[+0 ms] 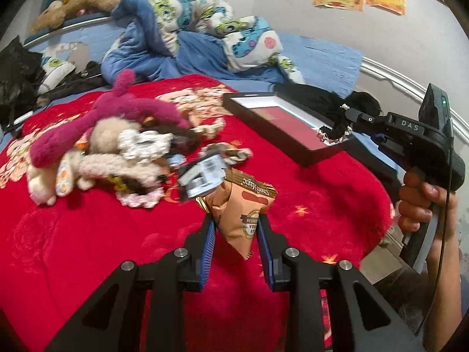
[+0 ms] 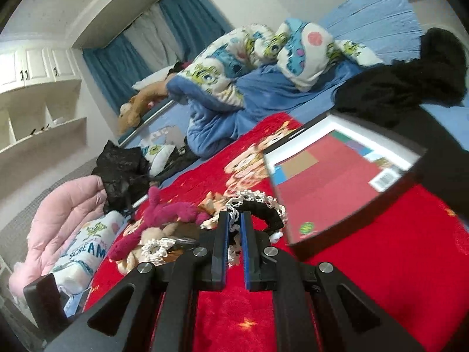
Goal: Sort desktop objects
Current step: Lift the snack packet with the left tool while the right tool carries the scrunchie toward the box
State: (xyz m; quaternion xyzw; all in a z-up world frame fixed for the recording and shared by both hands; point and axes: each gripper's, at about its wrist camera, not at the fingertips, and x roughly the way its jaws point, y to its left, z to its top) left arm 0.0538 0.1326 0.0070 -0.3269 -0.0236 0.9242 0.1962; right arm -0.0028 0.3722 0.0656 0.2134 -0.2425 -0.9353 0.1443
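Observation:
My left gripper [image 1: 235,220] is shut on a brown ChocoMagic snack packet [image 1: 246,202], held above the red blanket [image 1: 88,249]. At the right of the left wrist view a hand holds my right gripper [image 1: 348,115], shut on a black scrunchie with white lace trim [image 1: 334,133]; the scrunchie hangs over the near end of an open black box [image 1: 281,117] with a white rim and red inside. In the right wrist view the right gripper [image 2: 234,220] pinches that scrunchie [image 2: 263,205], and the box [image 2: 337,182] lies just to its right.
A pile of plush toys [image 1: 102,146] and lace scrunchies lies left of the box, with a grey-blue packet [image 1: 202,176] beside it. Behind are a crumpled blue cartoon quilt [image 1: 190,29], black fabric [image 2: 404,88], a black plastic bag [image 2: 123,173] and a pink quilt [image 2: 67,211].

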